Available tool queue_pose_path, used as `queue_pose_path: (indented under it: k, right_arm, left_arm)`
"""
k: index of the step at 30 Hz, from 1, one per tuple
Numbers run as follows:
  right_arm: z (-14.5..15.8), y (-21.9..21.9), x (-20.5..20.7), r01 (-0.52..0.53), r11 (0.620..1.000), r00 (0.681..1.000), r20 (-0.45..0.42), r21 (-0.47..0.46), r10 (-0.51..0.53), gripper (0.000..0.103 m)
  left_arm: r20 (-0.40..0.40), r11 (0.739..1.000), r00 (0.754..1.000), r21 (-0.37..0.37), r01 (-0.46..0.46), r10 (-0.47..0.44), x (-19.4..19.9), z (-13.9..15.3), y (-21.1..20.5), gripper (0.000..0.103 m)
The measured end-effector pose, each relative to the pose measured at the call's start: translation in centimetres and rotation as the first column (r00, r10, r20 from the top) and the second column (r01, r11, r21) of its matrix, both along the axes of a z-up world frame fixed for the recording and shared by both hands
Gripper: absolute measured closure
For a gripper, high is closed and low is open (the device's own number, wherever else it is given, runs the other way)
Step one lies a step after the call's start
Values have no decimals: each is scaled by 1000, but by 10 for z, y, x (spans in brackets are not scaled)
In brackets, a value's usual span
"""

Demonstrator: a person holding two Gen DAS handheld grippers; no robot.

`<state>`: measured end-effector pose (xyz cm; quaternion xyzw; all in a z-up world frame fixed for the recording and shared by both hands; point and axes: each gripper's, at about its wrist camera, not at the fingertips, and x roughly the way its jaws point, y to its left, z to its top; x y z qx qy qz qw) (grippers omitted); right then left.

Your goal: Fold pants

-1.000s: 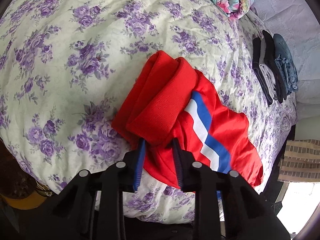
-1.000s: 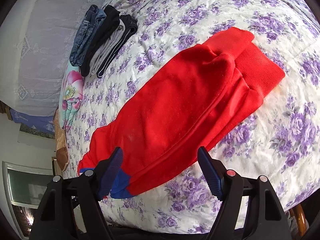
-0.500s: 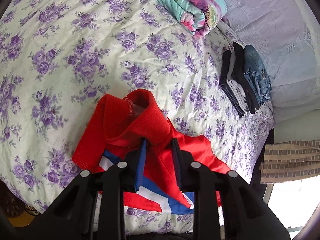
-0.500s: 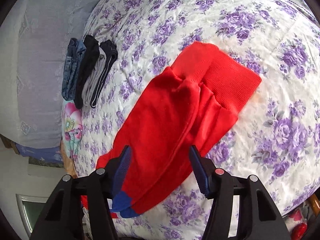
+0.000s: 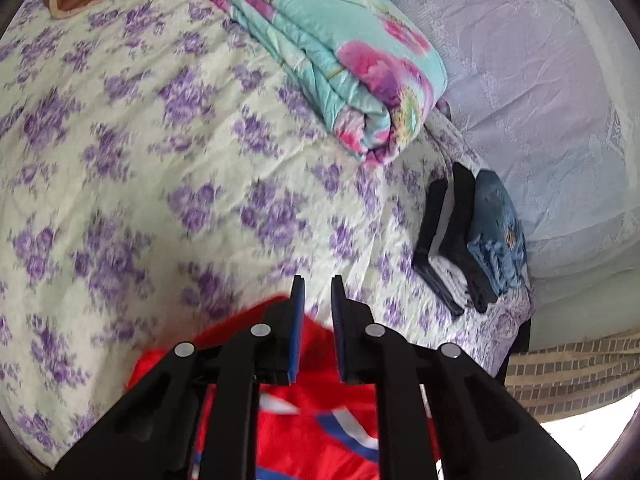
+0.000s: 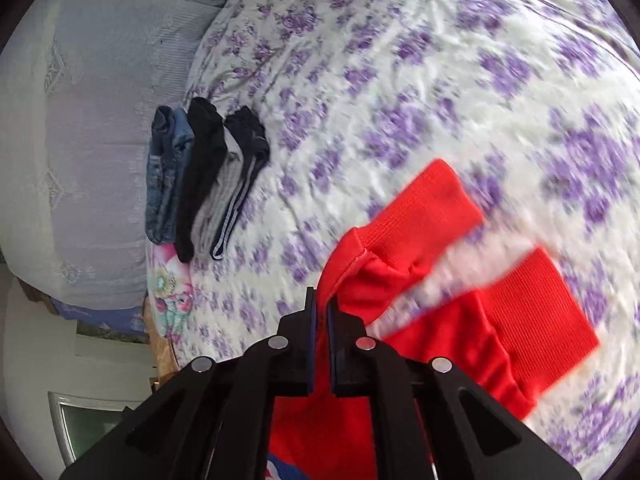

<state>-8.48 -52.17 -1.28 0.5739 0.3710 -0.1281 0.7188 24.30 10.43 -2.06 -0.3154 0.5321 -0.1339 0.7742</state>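
The red pants with a blue and white stripe lie on the bed with the flowered cover. My right gripper is shut on a fold of the red cloth and holds it up above the cover; the two ribbed cuffs hang apart, blurred. My left gripper has its jaws close together with a narrow gap, and the red pants lie under and behind its fingers; whether cloth is between the pads is hidden.
A stack of folded dark, grey and denim pants lies near the bed's edge, and it also shows in the left wrist view. A rolled turquoise flowered blanket lies beyond. A pale lace-covered surface borders the bed.
My right gripper has shut on the red cloth and lifted it, so the cuffs have come apart. My left gripper has moved forward over the pants, which now sit low in its view.
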Motion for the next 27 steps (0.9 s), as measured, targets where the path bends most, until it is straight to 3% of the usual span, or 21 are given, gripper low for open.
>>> queue_pose_path:
  k: [3,6,9,10,12,14,16,18,20,23,27]
  right_arm:
    - [-5,-30,67,-31,998,999,14,-46,32,99]
    - [-19,-51,127,-23,999,999,26,-37,24,99]
    - [-40,-57,160,-51,997,998,-47,-60,48,99]
    - [-47,-58,166,-68,996,995,-74,-58,63,96]
    - [-55,-55,167,-102,995,992,-79,-21,100,86]
    - [-47,-53,158,-117,992,992,-54,-51,114,64]
    - [-34,-51,144,-143,983,989,-58,-116,137,59]
    - [-23,-52,127,-157,976,987,-50,-153,151,59]
    - [-24,-55,107,-158,975,986,-78,-159,147,55]
    - [-40,-64,72,-96,988,989,-122,-117,82,55]
    - [-70,-69,56,-16,1000,997,-80,6,17,53]
  left_arm:
    - [-22,998,998,14,-55,55,37,-3,-9,91]
    - [-29,1000,1000,21,-1,1,43,3,-23,88]
    - [-22,989,997,123,82,-80,26,11,-33,37]
    - [-19,986,995,137,99,-97,18,11,-32,33]
    - [-16,979,991,151,134,-134,2,13,-27,33]
    - [-17,978,989,143,149,-148,-11,10,-22,32]
    - [-48,977,984,116,179,-174,-17,-3,-25,32]
    - [-71,963,980,189,194,-184,-17,-19,-36,32]
    - [-53,944,990,300,139,-129,-11,-32,-37,32]
    - [-100,959,993,267,92,-67,7,-57,-25,33]
    - [-183,963,976,220,156,-116,15,-87,-35,34]
